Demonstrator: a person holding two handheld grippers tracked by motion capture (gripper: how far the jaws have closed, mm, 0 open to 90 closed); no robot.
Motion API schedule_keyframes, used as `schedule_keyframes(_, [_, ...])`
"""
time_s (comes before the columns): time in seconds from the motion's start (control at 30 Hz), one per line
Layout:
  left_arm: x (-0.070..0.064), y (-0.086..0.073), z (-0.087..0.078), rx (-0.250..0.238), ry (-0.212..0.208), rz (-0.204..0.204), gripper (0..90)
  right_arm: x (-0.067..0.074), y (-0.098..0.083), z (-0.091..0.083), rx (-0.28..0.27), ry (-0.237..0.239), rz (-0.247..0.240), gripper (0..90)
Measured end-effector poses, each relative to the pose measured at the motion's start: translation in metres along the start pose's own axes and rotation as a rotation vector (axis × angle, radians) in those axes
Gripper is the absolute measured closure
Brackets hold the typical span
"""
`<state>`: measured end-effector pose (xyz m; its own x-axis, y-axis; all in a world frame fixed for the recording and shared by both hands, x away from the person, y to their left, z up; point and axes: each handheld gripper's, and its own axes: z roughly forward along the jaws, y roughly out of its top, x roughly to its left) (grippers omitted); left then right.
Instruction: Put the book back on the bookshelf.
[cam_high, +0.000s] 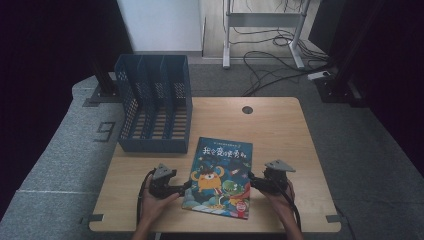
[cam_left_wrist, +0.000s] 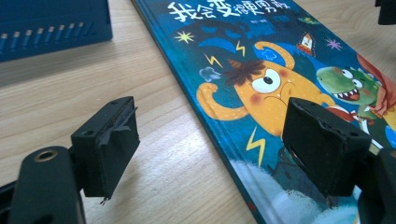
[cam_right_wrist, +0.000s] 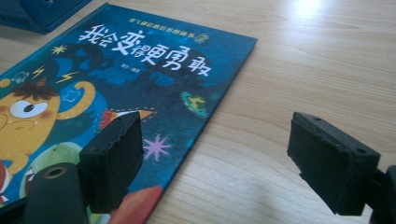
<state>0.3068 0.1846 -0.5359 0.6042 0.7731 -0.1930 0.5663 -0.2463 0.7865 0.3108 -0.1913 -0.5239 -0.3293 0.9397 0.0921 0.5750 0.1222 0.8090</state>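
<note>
On the wooden table (cam_high: 280, 125) the picture book (cam_high: 220, 175) lies flat — left gripper (cam_left_wrist: 210, 140) and right gripper (cam_right_wrist: 215, 154) each straddle an edge, jaws wide, gripping nothing.

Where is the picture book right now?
The picture book lies flat on the table's near half, between both hand-held grippers, with the blue file rack behind its left corner.

At the centre of the high view your picture book (cam_high: 221, 177) has a deep blue cover with white characters across its top, an orange-yellow one-eyed monster with a brown tuft, a green toothy creature beside it, yellow lightning bolts, small stars, and a red patch at the lower right corner. The file rack (cam_high: 154, 105) at upper left is dark blue with a perforated grid. Your counter (cam_high: 280, 130) is pale wood grain. Both tools, left (cam_high: 187, 187) and right (cam_high: 250, 180), are black.
</note>
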Motion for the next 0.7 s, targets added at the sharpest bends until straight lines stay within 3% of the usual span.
schedule_keyframes(0.7, [-0.017,-0.001,0.017,0.050,-0.025,0.032,18.3,0.030,-0.005,0.030,0.075,0.077,-0.007,17.4])
